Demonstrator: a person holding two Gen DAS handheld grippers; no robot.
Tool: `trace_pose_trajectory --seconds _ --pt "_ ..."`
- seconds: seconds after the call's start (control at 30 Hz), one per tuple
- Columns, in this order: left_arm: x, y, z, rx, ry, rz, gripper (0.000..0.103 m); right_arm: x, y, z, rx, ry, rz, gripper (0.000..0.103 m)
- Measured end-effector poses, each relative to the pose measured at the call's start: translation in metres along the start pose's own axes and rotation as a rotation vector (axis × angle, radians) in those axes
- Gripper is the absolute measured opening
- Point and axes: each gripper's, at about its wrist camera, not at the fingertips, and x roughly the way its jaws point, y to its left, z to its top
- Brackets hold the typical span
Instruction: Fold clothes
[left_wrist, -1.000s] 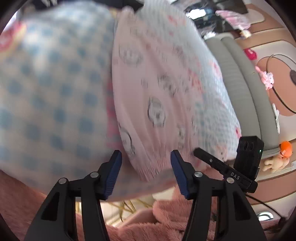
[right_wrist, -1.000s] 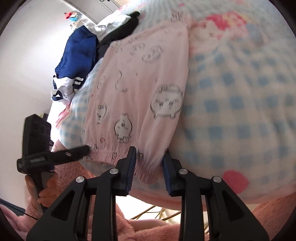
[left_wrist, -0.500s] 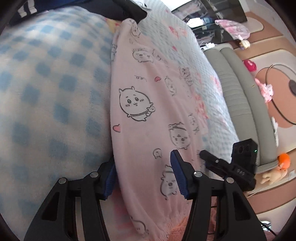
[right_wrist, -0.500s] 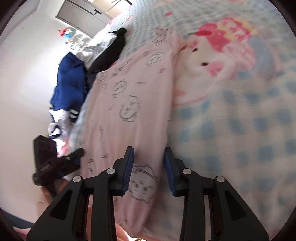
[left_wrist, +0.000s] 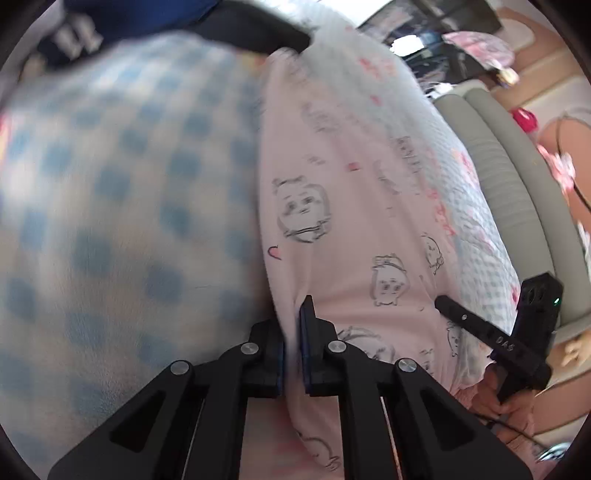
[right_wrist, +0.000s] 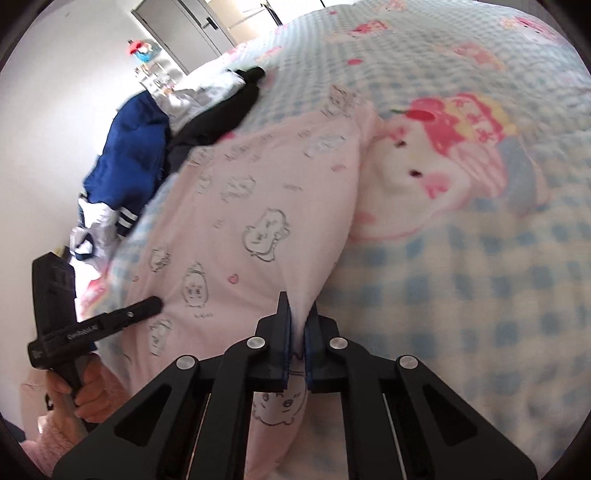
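Left wrist view: left gripper (left_wrist: 291, 332) closing, pads pinching the left edge of the pink pajama garment (left_wrist: 354, 229), soft printed knit stretching lengthwise straight ahead over the checked blanket (left_wrist: 122, 206); right gripper (left_wrist: 443, 303) at the opposite edge.

Right wrist view: right gripper (right_wrist: 297, 325) clamped on the garment's (right_wrist: 258, 206) right edge, long axis running forward toward the dark clothes pile (right_wrist: 140, 147).

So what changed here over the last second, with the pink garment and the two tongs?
Both tongs went from open, with the pink cartoon-print garment between their fingers, to gripping it: the right tongs are shut on one long edge, while the left tongs are closing on a fold at the other. The garment remains spread on the blue-checked blanket; the dark clothes pile stayed put.
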Motion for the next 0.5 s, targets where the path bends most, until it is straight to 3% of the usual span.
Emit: trace_pose_trajectory --seconds 0.07,0.13,0.2,0.33,0.4,0.5 --pt "-0.007 0.014 -0.001 -0.053 0.004 -0.067 0.015 0.007 -0.012 -0.006 0.031 0.018 -0.018 0.004" --pt "-0.025 0.016 0.000 -0.055 -0.030 -0.085 0.028 0.004 -0.018 -0.008 0.067 0.012 0.009 0.006" --pt "-0.044 0.010 -0.002 -0.010 -0.105 -0.045 0.030 -0.009 -0.017 -0.007 0.069 -0.025 0.005 0.019" --pt "-0.066 -0.009 -0.006 0.082 -0.204 -0.060 0.030 -0.035 -0.002 -0.006 0.001 -0.105 -0.043 0.020" --pt "-0.054 -0.021 -0.007 0.121 -0.187 -0.104 0.030 -0.041 0.012 -0.005 -0.045 -0.127 -0.029 0.020" --pt "-0.022 -0.043 -0.012 0.164 -0.107 -0.151 0.030 -0.025 0.030 -0.014 -0.071 -0.051 0.125 0.020"
